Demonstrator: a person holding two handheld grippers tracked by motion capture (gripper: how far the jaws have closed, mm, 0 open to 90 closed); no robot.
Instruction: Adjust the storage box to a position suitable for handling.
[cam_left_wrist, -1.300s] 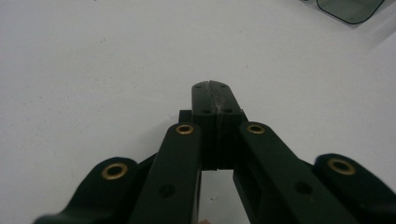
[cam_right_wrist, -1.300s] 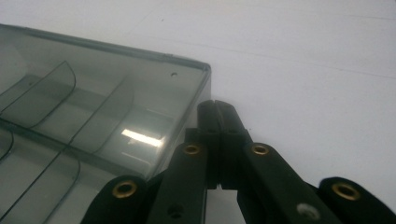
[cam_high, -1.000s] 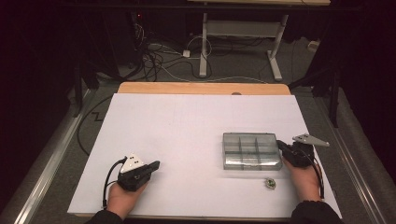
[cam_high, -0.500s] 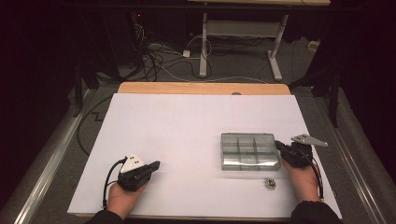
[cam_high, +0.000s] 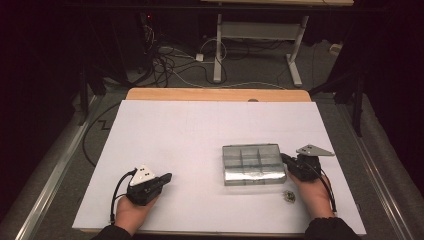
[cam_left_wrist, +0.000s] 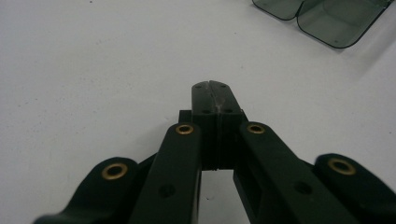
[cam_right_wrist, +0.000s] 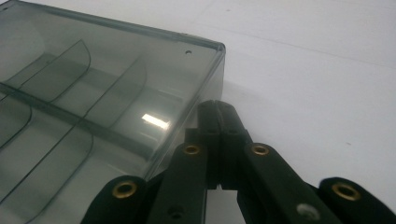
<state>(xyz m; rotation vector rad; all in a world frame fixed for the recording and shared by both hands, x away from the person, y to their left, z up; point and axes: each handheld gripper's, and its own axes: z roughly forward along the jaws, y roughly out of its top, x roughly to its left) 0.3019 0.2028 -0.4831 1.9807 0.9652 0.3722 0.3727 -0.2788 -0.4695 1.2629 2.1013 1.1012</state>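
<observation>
- Compartment box (cam_high: 254, 163), clear plastic with inner dividers, lies on the white worktop (cam_high: 200, 140) just to the left of the right gripper (cam_high: 285, 159), whose tips sit at the box's right end wall.
- From the high view, the right gripper's grey three-cornered plate is seen on top, with the hand (cam_high: 312, 192) behind it near the worktop's front edge; a small dark object (cam_high: 288, 196) (too small to identify) lies on the worktop just beside that hand, on the side nearer the person.
- Looking along the right gripper (cam_right_wrist: 215, 108) from its own view, the jaws are pressed together with nothing between them, their tips close against the box (cam_right_wrist: 93, 93) wall near one corner; whether they actually touch it I cannot tell. The curved dividers show through the lid.
- Left gripper (cam_high: 167, 176) rests low over the worktop, well apart from the box, which lies ahead of it and off to its right.
- In the left gripper view the left gripper (cam_left_wrist: 214, 86) has its jaws fully closed and empty; far ahead, at the upper right, the rounded corners of the box (cam_left_wrist: 336, 21) peek in.
</observation>
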